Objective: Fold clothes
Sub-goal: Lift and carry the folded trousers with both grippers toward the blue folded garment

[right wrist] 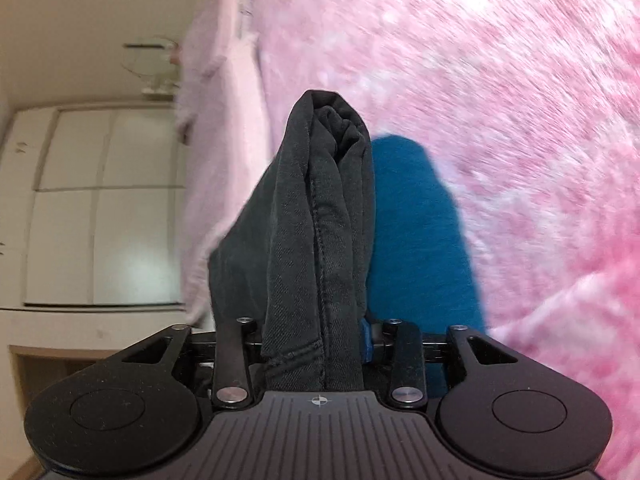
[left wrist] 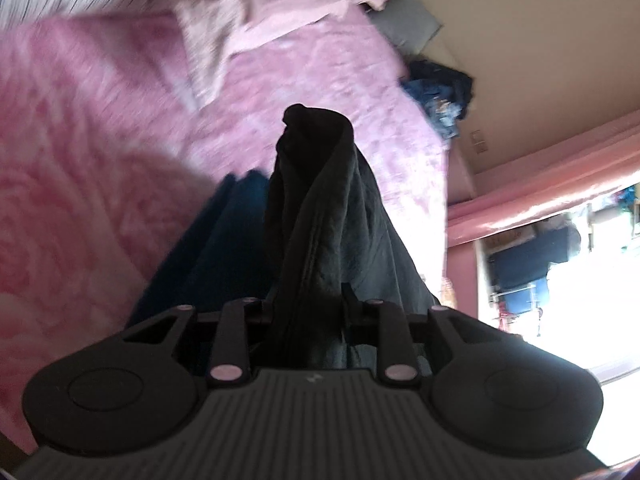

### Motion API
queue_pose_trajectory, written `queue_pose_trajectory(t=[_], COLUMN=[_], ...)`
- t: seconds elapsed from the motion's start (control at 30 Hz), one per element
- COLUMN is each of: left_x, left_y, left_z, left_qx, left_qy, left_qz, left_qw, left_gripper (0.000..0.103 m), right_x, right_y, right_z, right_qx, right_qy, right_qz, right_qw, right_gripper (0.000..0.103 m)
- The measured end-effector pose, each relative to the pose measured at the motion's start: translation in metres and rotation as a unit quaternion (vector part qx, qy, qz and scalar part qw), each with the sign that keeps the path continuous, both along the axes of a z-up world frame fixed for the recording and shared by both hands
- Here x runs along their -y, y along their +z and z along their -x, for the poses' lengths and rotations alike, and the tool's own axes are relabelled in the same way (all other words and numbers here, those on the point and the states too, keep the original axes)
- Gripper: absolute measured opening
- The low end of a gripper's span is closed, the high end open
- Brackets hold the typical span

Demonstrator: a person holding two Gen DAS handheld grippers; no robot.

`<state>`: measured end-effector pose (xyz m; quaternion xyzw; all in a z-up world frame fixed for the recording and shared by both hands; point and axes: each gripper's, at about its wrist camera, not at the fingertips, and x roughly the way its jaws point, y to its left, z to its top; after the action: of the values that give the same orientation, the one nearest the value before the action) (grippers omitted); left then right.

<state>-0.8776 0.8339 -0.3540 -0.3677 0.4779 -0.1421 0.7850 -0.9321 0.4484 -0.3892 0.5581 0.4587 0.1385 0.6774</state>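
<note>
The work surface is a bed covered by a fluffy pink blanket with a pale rose pattern point(left wrist: 92, 184); much of it is smeared by motion blur. In the left wrist view, pink pillows point(left wrist: 280, 4) lie at its far end, a grey cushion point(left wrist: 404, 24) sits at the far corner, and a crumpled heap of blue clothing point(left wrist: 440, 92) lies near the bed edge against a beige wall. In the right wrist view, white cupboard doors point(right wrist: 100, 208) stand beyond the bed's side.

The task item is a black denim garment point(right wrist: 316, 220). It is gathered into thick vertical folds that run forward between my fingers and hide them completely. A stitched seam runs along one fold in the right wrist view, and a hemmed edge sits low near the gripper body. The weave is dark charcoal, slightly faded on the ridges.

My right gripper point(right wrist: 320, 132) is clenched on one bunched end of this garment; the cloth fills the gap between the jaws. My left gripper point(left wrist: 312, 128) grasps another bunched portion of the same black fabric, which there drapes down and to the right in soft creases. Both held portions sit above the blanket, not lying flat on it.

Beneath the garment, a teal cloth point(right wrist: 416, 232) shows on the blanket in both views.
</note>
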Motion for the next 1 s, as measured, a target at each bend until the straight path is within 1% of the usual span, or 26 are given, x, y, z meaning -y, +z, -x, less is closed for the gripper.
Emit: queue_pose_trajectory(t=[0.03, 0.07, 0.13, 0.17, 0.2, 0.23, 0.27, 0.3, 0.37, 0.43, 0.47, 0.53, 0.57, 0.6, 0.63, 0.67, 0.7, 0.8, 0.83, 0.87, 0.9, 0.97, 1.0], left_x=[0.0, -0.001, -0.004, -0.006, -0.008, -0.011, -0.014, -0.019, -0.025, -0.026, -0.026, -0.028, -0.029, -0.029, -0.028, -0.028, -0.025, -0.009, -0.004, -0.002, 0.0, 0.004, 0.007], left_y=[-0.011, -0.013, -0.011, -0.01, -0.004, 0.002, 0.008, 0.013, 0.022, 0.029, 0.031, 0.033, 0.034, 0.033, 0.031, 0.03, 0.029, 0.026, 0.026, 0.029, 0.033, 0.045, 0.053], left_z=[-0.001, 0.0, 0.002, 0.004, 0.007, 0.011, 0.015, 0.02, 0.036, 0.055, 0.068, 0.087, 0.097, 0.102, 0.105, 0.108, 0.107, 0.098, 0.097, 0.098, 0.1, 0.106, 0.109], left_qx=[-0.009, -0.011, -0.01, -0.009, -0.009, -0.008, -0.007, -0.007, -0.012, -0.013, -0.015, -0.022, -0.018, -0.017, -0.017, -0.017, -0.015, -0.004, -0.001, 0.002, 0.005, 0.009, 0.01], left_qy=[0.002, 0.005, 0.013, 0.016, 0.021, 0.027, 0.032, 0.039, 0.044, 0.042, 0.043, 0.051, 0.057, 0.06, 0.062, 0.065, 0.057, 0.028, 0.023, 0.023, 0.026, 0.032, 0.037], left_qz=[-0.009, -0.007, 0.003, 0.007, 0.002, -0.005, -0.012, -0.013, -0.012, -0.02, -0.018, -0.011, -0.014, -0.023, -0.033, -0.043, -0.062, -0.137, -0.154, -0.165, -0.174, -0.19, -0.201], left_qw=[0.9999, 0.9999, 0.9999, 0.9998, 0.9997, 0.9996, 0.9994, 0.9991, 0.9989, 0.9988, 0.9988, 0.9984, 0.9981, 0.9978, 0.9974, 0.9969, 0.9963, 0.9901, 0.9878, 0.9861, 0.9844, 0.9812, 0.9789], left_gripper=[0.032, 0.032, 0.034, 0.034, 0.034, 0.034, 0.035, 0.036, 0.037, 0.038, 0.039, 0.039, 0.037, 0.037, 0.028, 0.023, 0.022, 0.021, 0.021, 0.021, 0.021, 0.022, 0.021], right_x=[0.0, 0.0, 0.0, 0.001, 0.003, 0.008, 0.012, 0.016, 0.024, 0.026, 0.022, 0.013, 0.01, 0.008, 0.006, 0.004, 0.002, -0.006, -0.009, -0.013, -0.016, -0.017, -0.017], right_y=[-0.003, -0.006, -0.011, -0.005, 0.0, 0.006, 0.012, 0.018, 0.028, 0.034, 0.035, 0.046, 0.046, 0.043, 0.04, 0.037, 0.033, 0.015, 0.012, 0.01, 0.009, 0.03, 0.042], right_z=[-0.002, -0.005, -0.01, -0.013, -0.015, -0.012, -0.009, -0.005, 0.011, 0.032, 0.04, 0.06, 0.065, 0.066, 0.067, 0.068, 0.07, 0.072, 0.074, 0.076, 0.077, 0.075, 0.073], right_qx=[0.006, 0.013, 0.025, 0.023, 0.022, 0.025, 0.028, 0.03, 0.025, 0.011, 0.005, 0.006, 0.01, 0.009, 0.008, 0.007, 0.005, -0.011, -0.006, -0.002, 0.003, 0.024, 0.038], right_qy=[0.01, 0.02, 0.04, 0.053, 0.065, 0.067, 0.069, 0.071, 0.073, 0.071, 0.079, 0.089, 0.093, 0.091, 0.089, 0.086, 0.084, 0.083, 0.085, 0.086, 0.088, 0.123, 0.143], right_qz=[-0.001, -0.002, -0.004, 0.008, 0.02, 0.038, 0.055, 0.072, 0.092, 0.077, 0.06, 0.051, 0.056, 0.057, 0.058, 0.058, 0.059, 0.075, 0.097, 0.119, 0.141, 0.192, 0.214], right_qw=[1.0, 1.0, 0.999, 0.998, 0.997, 0.997, 0.996, 0.994, 0.993, 0.994, 0.995, 0.995, 0.994, 0.994, 0.994, 0.995, 0.995, 0.994, 0.992, 0.989, 0.986, 0.973, 0.966], right_gripper=[0.04, 0.04, 0.048, 0.051, 0.054, 0.056, 0.061, 0.064, 0.064, 0.064, 0.064, 0.062, 0.036, 0.004, 0.004, 0.003, 0.003, 0.003, 0.004, 0.016, 0.032, 0.038, 0.038])
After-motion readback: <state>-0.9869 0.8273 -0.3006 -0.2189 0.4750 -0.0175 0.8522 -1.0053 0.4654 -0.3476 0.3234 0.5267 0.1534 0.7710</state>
